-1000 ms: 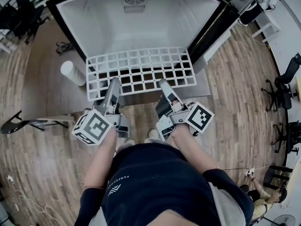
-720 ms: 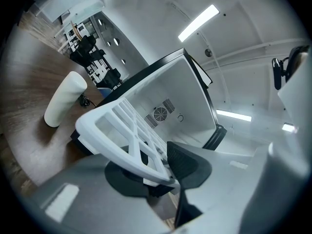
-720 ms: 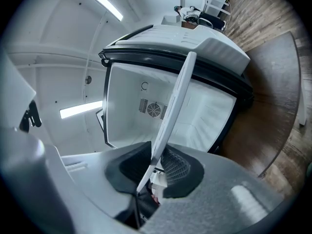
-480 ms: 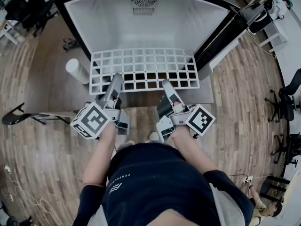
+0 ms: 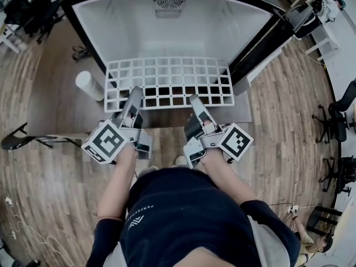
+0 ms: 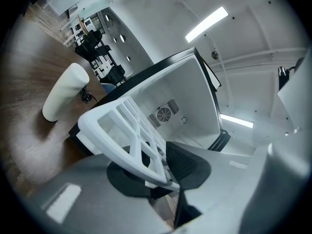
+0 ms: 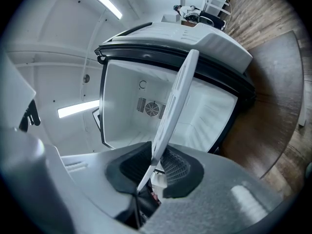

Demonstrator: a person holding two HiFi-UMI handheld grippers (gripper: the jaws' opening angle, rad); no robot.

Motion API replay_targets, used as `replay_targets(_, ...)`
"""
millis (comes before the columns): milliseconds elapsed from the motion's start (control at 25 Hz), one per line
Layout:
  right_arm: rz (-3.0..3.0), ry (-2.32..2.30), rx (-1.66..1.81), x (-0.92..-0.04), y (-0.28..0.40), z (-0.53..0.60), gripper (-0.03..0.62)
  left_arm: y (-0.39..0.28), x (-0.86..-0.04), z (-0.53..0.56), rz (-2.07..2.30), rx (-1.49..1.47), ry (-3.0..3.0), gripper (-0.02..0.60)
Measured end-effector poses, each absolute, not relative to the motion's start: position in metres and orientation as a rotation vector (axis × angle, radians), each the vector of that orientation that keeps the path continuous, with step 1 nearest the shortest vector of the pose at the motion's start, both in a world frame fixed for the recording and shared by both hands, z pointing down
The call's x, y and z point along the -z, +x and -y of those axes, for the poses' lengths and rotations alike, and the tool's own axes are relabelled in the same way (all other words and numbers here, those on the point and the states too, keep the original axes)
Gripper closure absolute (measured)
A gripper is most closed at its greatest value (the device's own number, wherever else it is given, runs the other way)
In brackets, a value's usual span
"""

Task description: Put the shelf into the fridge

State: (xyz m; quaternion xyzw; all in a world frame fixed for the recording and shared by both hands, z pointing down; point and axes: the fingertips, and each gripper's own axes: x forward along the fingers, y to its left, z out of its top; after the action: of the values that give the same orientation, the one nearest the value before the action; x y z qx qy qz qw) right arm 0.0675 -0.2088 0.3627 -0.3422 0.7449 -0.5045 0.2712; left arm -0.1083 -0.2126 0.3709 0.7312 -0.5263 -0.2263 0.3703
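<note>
The white grid shelf (image 5: 167,82) hangs level in front of the open fridge (image 5: 100,38), its far edge at the fridge's mouth. My left gripper (image 5: 135,92) is shut on the shelf's near edge toward the left. Its jaws have just been closing, with the shelf (image 6: 131,126) between them. My right gripper (image 5: 194,100) is shut on the near edge toward the right. In the right gripper view the shelf (image 7: 175,106) stands edge-on between the dark pads (image 7: 178,167). The fridge's white inside holds nothing, with a round fan grille (image 5: 167,0) on its back wall.
A white cylinder (image 5: 89,85) stands on the wooden floor left of the shelf. The fridge door (image 5: 261,43) is swung open at the right. Office chairs (image 5: 334,102) and a chair base (image 5: 22,141) stand around the edges.
The shelf's near edge has crept slightly toward the fridge, with both grippers staying on it. The head view has shifted a little.
</note>
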Motion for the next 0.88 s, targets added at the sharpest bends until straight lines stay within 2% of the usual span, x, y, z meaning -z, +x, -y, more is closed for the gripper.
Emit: replay_targets(880, -1.964, -0.909, 1.384, -0.368, 0.069, 0.209, 0.536, -0.108, -0.377, 0.217, 1.334, 0.588, 1.846, 0.472)
